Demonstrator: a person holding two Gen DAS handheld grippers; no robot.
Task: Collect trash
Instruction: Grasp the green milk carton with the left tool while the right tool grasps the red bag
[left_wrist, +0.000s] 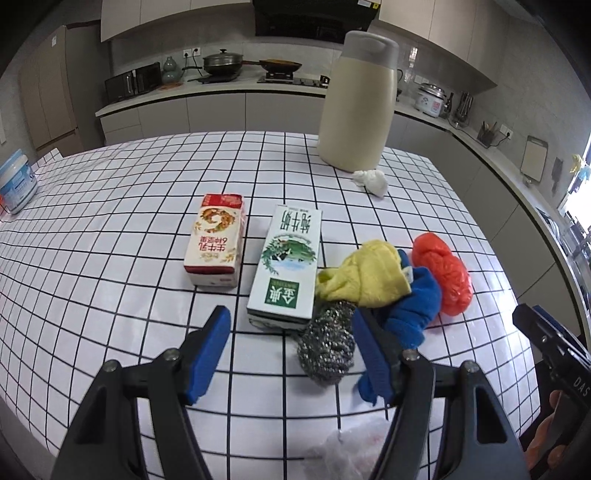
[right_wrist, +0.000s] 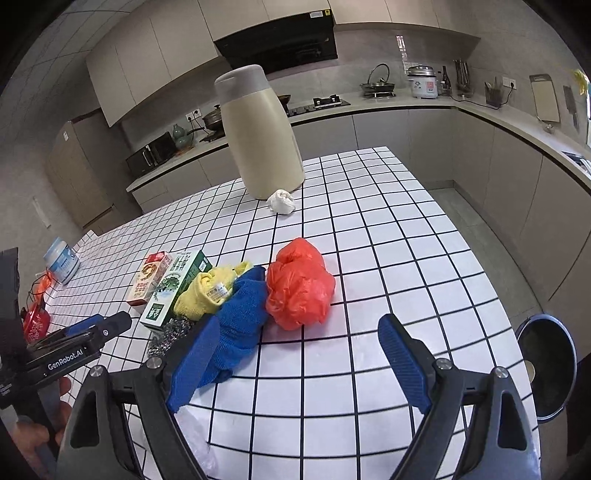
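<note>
On the grid-patterned table lie a red-and-white carton (left_wrist: 216, 243) (right_wrist: 149, 282) and a green-and-white milk carton (left_wrist: 286, 264) (right_wrist: 173, 290) side by side. Right of them sit a yellow cloth (left_wrist: 364, 275) (right_wrist: 207, 293), a blue cloth (left_wrist: 413, 310) (right_wrist: 240, 317), a steel scourer (left_wrist: 327, 345) (right_wrist: 168, 334) and a crumpled orange plastic bag (left_wrist: 443, 271) (right_wrist: 299, 286). A white tissue wad (left_wrist: 371, 181) (right_wrist: 281, 201) lies by the jug. My left gripper (left_wrist: 290, 321) hovers open over the green carton's near end and the scourer. My right gripper (right_wrist: 295, 330) is open just short of the orange bag.
A tall beige jug (left_wrist: 356, 103) (right_wrist: 260, 136) stands at the table's far side. A white-blue tub (left_wrist: 16, 186) (right_wrist: 62, 260) sits at the left edge. A clear plastic bag (left_wrist: 347, 452) lies near me. A round black bin (right_wrist: 548, 365) stands on the floor, right.
</note>
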